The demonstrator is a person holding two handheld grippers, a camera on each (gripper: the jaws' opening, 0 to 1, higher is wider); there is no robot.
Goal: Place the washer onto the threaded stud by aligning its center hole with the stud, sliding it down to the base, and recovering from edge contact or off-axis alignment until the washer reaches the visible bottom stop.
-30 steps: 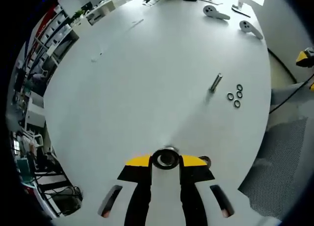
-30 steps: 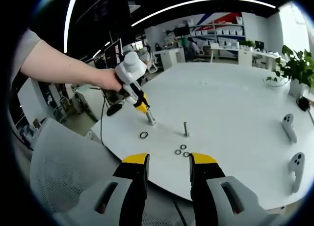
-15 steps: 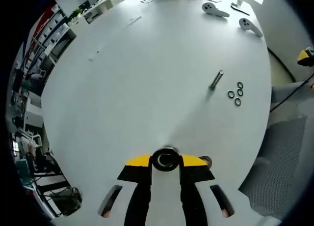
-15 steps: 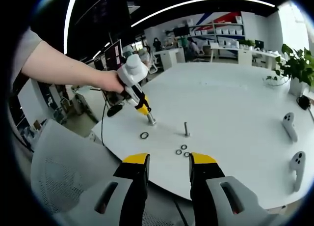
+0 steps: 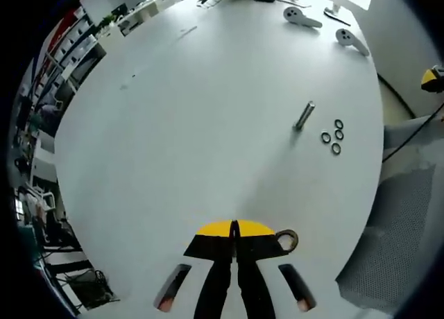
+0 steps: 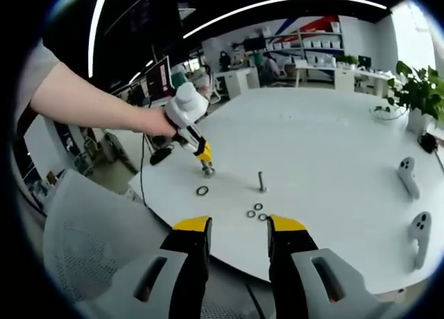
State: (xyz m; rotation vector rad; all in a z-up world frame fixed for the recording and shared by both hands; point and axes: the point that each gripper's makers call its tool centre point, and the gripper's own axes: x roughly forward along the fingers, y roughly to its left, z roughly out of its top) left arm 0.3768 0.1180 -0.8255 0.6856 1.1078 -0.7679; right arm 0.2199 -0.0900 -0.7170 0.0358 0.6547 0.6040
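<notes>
The left claw [image 5: 234, 230], jaws pressed together, sits on the tabletop [image 5: 194, 125] with a washer [image 5: 286, 240] just beside it; the threaded stud [image 5: 304, 116] stands well apart.

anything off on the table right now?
One washer lies alone on the table beside the shut left claw, apart from the three washers grouped near the upright stud. The stud is bare. Nothing looks spilled or damaged.

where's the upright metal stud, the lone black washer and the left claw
upright metal threaded stud [image 6: 261, 182], right gripper view, mid shaft
lone black ring washer [image 6: 202, 191], right gripper view, its rim
left claw [image 5: 234, 229], left gripper view, between fingertips
</notes>
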